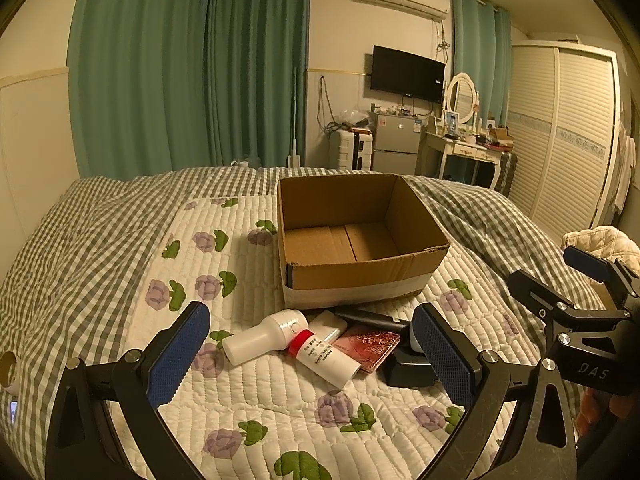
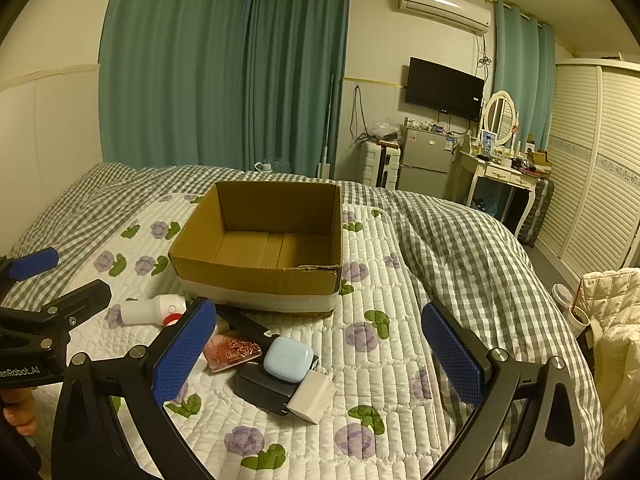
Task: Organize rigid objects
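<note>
Two claws hang above the bed [image 1: 100,232] with nothing in them. Our left claw [image 1: 310,364] has its blue pads wide apart over a small heap of things on the quilt; our right claw [image 2: 320,356] is spread just as wide, off to the right of the same heap.

An open cardboard box [image 1: 360,276] sits on the white flowered quilt [image 1: 280,412], farther from us than the heap, with only its bare bottom flaps showing inside. The heap lies just in front of the box's near wall.

In the left view we see a white bottle-shaped device [image 1: 266,336] lying on its side at the heap's left end, a white tube with a red band [image 1: 326,356] beside it, and a pink rose-patterned case [image 1: 370,348] under the tube's far side. A black stick [image 1: 372,318] lies close along the box's near wall.

In the right view a pale blue earbud case [image 2: 288,358] rests on a black block [image 2: 260,390], with a white charger [image 2: 312,398] touching the block's right end.

Grey checked bedding covers the bed's left and right sides around the quilt.
</note>
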The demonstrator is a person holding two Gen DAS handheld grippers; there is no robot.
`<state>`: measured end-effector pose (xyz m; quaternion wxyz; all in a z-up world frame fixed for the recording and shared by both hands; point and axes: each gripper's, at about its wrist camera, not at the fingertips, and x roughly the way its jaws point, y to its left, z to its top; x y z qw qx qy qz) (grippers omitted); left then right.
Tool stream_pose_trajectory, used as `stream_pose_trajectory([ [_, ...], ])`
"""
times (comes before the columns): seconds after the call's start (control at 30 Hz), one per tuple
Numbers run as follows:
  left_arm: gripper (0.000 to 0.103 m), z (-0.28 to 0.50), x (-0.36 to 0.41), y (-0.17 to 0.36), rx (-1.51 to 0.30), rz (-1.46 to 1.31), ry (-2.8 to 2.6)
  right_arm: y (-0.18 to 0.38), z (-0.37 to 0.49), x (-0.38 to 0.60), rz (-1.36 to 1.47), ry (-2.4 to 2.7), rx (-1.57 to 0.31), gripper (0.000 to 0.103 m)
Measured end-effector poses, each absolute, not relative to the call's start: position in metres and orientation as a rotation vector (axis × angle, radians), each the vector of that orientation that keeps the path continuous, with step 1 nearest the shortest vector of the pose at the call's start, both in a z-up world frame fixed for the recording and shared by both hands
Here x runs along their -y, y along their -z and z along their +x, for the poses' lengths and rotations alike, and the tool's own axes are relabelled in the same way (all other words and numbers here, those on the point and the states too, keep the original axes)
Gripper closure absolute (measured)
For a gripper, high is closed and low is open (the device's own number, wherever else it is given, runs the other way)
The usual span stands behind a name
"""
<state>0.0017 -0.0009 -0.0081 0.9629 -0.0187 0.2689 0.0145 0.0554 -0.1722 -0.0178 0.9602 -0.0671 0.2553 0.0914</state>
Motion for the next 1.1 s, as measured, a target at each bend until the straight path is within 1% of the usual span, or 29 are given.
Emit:
stream_pose_trajectory([
  [0.93,0.000,0.0021,0.0018,0.0105,-0.554,-0.046,-0.015,0.0197,0.0553,0.1714,-0.126,-0.196,-0.524,0.000],
  [1.1,0.000,-0.0062,0.0028,0.0005,-0.515,-0.067,-0.011,0.0177,0.0542,0.1712,-0.112,-0.207,-0.525,0.000],
])
